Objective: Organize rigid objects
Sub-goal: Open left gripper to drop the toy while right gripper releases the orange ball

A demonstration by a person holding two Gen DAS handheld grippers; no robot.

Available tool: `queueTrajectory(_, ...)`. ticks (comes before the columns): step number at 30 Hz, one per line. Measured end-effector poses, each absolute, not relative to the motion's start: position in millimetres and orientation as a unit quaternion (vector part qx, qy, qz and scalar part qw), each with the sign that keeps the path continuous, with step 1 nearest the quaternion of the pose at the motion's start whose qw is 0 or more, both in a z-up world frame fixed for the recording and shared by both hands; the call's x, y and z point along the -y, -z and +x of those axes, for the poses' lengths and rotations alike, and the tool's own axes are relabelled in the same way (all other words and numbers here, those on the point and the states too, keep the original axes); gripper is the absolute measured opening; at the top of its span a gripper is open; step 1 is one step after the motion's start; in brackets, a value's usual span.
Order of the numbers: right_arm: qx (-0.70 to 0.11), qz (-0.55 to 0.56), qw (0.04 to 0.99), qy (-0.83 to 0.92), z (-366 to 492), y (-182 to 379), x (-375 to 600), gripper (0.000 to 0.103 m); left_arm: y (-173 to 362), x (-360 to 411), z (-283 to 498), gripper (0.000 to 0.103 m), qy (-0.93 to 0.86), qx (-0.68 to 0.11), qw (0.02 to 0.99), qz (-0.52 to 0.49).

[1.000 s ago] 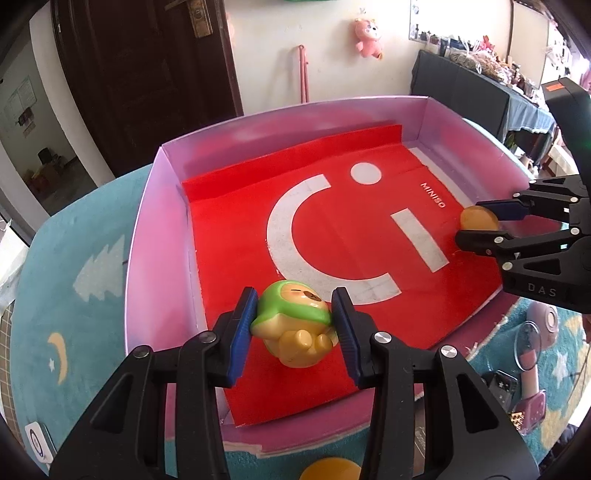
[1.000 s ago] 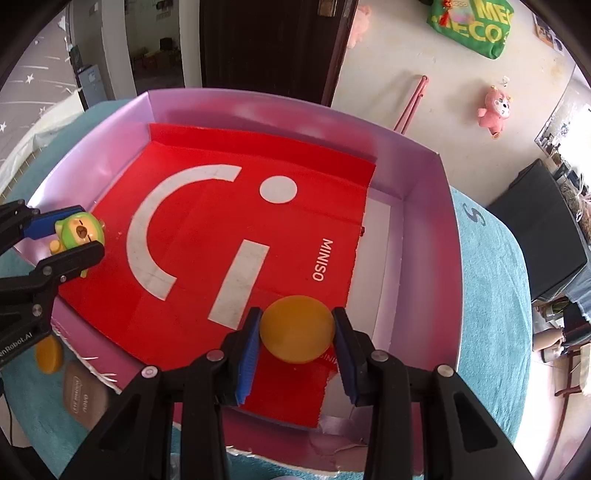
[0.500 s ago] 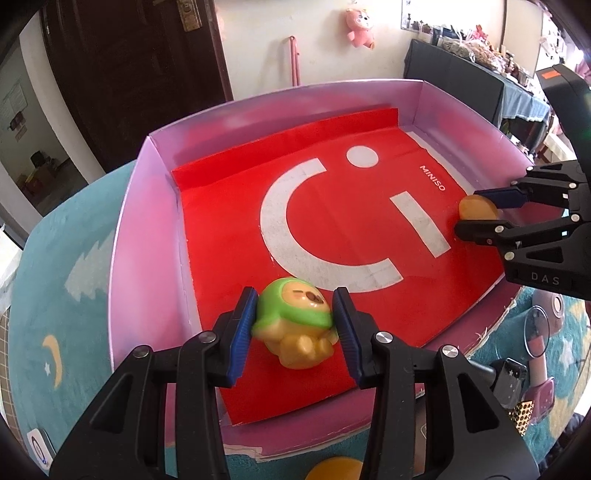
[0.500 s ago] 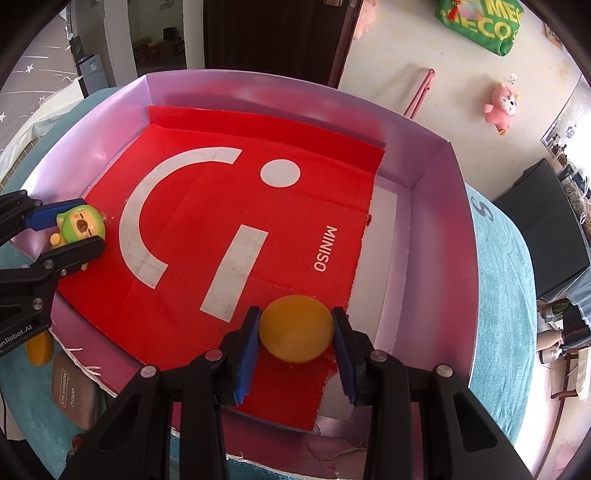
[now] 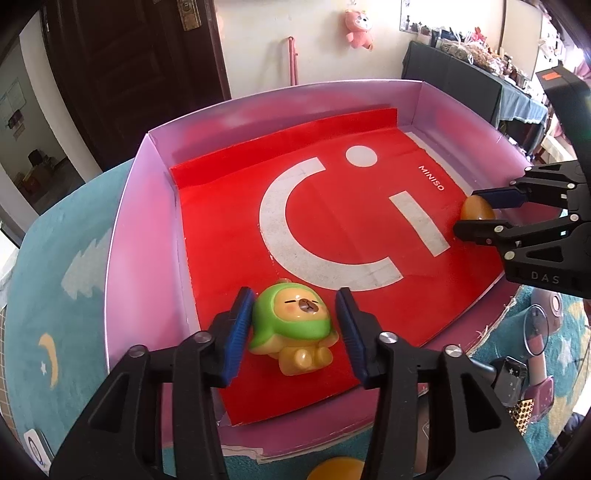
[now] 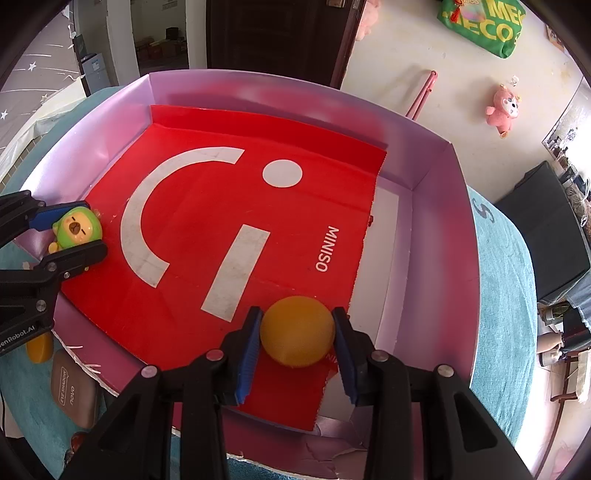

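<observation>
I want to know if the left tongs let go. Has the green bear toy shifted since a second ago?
Yes. The green bear toy has tipped onto its back on the red sheet, face up. The left tongs have just been opening, with gaps on both sides.

Bright daylight, sharp focus; strong fisheye bending with dark corners; glare washes the far right window.

Pink plush toy (image 5: pixel 357 28) on the cream wall, dark wooden door (image 5: pixel 129 74) left of it, green bag (image 6: pixel 480 26).
</observation>
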State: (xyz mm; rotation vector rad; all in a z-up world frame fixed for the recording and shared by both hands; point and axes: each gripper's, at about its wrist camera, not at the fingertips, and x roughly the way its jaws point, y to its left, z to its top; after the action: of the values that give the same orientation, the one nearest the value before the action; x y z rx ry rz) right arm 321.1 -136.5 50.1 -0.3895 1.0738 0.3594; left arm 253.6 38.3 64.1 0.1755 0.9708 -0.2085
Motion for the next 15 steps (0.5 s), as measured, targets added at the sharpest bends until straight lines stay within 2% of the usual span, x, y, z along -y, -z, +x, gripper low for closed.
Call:
queueTrajectory(7, -0.507, -0.181, 0.825, -0.172, 319.2, -50.6, 134.4, 0.043, -75.8, -36.5, 249.4, 0.059, 0.101, -0.443, 0.887, 0.083)
queueTrajectory(9, -0.508, -0.178, 0.824, -0.175, 319.6, -51.9, 134.6, 0.046, -79.7, -36.4, 247.8, 0.062, 0.102, -0.439, 0.889, 0.081)
queueTrajectory(11, -0.507, -0.176, 0.825, -0.179, 317.7, -53.5, 135.1, 0.052, -83.8, -37.8, 245.5, 0.07, 0.099, -0.431, 0.893, 0.079)
queueTrajectory(15, -0.496, -0.179, 0.83, -0.181, 311.2, -61.9, 131.6, 0.061, -93.9, -42.8, 239.1, 0.074, 0.091, -0.417, 0.902, 0.063)
